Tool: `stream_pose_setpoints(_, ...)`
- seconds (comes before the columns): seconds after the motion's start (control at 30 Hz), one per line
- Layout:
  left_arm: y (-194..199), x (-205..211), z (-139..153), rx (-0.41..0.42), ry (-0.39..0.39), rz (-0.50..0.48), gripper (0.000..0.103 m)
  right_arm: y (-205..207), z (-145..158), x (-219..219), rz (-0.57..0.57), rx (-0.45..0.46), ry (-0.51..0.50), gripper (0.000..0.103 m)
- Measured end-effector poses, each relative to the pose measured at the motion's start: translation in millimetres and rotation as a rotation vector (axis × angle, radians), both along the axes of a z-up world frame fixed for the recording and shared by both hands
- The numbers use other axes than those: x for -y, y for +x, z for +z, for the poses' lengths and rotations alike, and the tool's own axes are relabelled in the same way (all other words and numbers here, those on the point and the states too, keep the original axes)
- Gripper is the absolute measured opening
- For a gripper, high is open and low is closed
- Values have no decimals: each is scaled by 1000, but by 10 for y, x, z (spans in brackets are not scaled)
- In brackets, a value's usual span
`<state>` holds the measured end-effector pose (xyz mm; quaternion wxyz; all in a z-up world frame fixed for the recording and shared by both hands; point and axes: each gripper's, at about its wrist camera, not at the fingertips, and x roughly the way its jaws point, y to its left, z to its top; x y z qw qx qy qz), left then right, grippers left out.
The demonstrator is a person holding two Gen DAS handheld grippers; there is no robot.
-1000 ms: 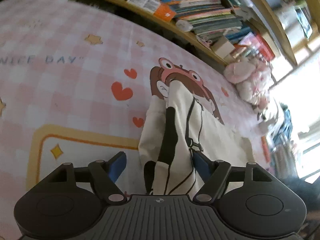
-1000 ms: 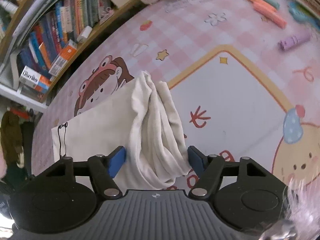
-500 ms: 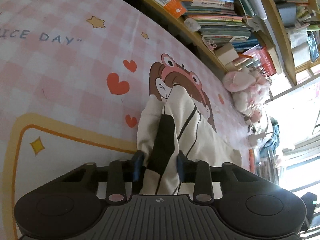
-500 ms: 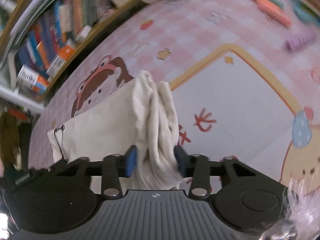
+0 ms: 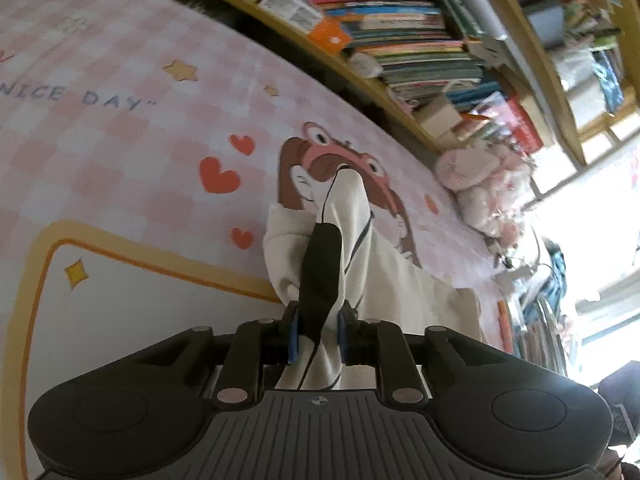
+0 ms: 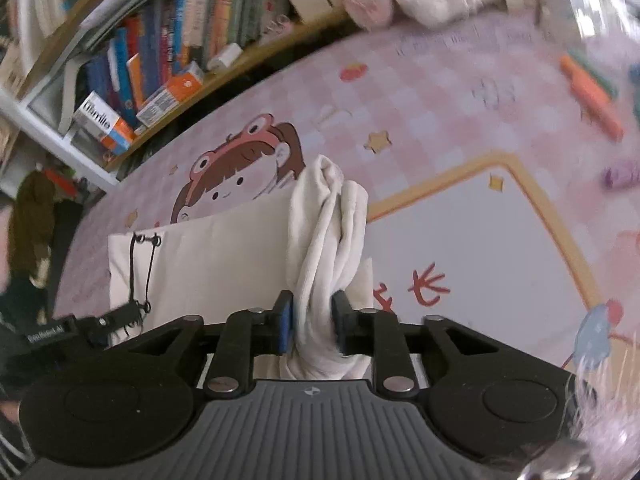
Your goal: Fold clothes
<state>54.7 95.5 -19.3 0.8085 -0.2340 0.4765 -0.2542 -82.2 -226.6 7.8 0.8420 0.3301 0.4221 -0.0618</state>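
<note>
A cream garment (image 5: 384, 280) with a black panel and thin black cord lies on a pink checked cartoon mat (image 5: 120, 152). My left gripper (image 5: 318, 336) is shut on a bunched end of the garment where the black panel runs. In the right wrist view the same cream garment (image 6: 224, 256) spreads flat to the left, and my right gripper (image 6: 312, 326) is shut on a gathered, wrinkled fold of it. The left gripper's black body (image 6: 80, 328) shows at the left edge of that view, by the cord.
A low bookshelf (image 5: 400, 40) packed with books runs along the mat's far side. Pink plush toys (image 5: 488, 184) sit by it. Orange and green markers (image 6: 592, 96) and a purple object (image 6: 622, 174) lie on the mat to the right.
Both grippers went from open around the bunched cloth to shut on it. Both views have shifted slightly and the cloth ends look a little lifted.
</note>
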Motion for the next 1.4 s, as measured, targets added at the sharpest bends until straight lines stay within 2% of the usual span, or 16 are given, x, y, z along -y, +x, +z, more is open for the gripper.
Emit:
stream_pose_setpoints(0.07, 30, 21, -36, -10, 14, -1, 41, 6, -66, 79, -19, -20, 63, 39)
stream_pose_setpoints(0.1, 52, 38, -59, -20, 25, -9, 43, 9, -97, 113, -26, -29, 91, 41)
stream_pose_setpoints(0.2, 78, 84, -95, -27, 50, -28, 43, 17, -181, 172, -23, -43, 147, 43)
stream_pose_setpoints(0.4, 59, 59, -140, -62, 3, 35, 40, 84, -247, 204, 56, -28, 181, 41)
stream_pose_setpoints(0.57, -50, 164, -84, -68, 51, 65, 27, 170, -171, 107, 187, 13, 38, 24)
stream_pose_setpoints(0.73, -126, 300, 14, -17, 112, 43, 19, 232, 58, -21, 332, 120, -287, 19)
stream_pose_setpoints(1.0, -155, 467, 117, 54, 187, 16, 19, 127, 211, -50, 452, 212, -394, 18)
stream_pose_setpoints(1.1, -119, 421, 76, 22, 153, 34, 24, 175, 136, 24, 428, 156, -335, 20)
stream_pose_setpoints(1.17, -94, 394, 50, 1, 134, 43, 26, 227, 56, 133, 379, 108, -258, 28)
stream_pose_setpoints(1.23, -85, 377, 24, -15, 131, 55, 31, 251, -17, 256, 319, 63, -195, 44)
stream_pose_setpoints(1.3, -76, 361, -2, -32, 129, 67, 42, 264, -90, 369, 283, 14, -152, 52)
stream_pose_setpoints(1.33, -73, 352, -15, -40, 126, 73, 48, 270, -122, 422, 275, 0, -114, 52)
stream_pose_setpoints(1.4, -77, 328, -38, -44, 98, 86, 49, 291, -194, 513, 262, -24, -29, 52)
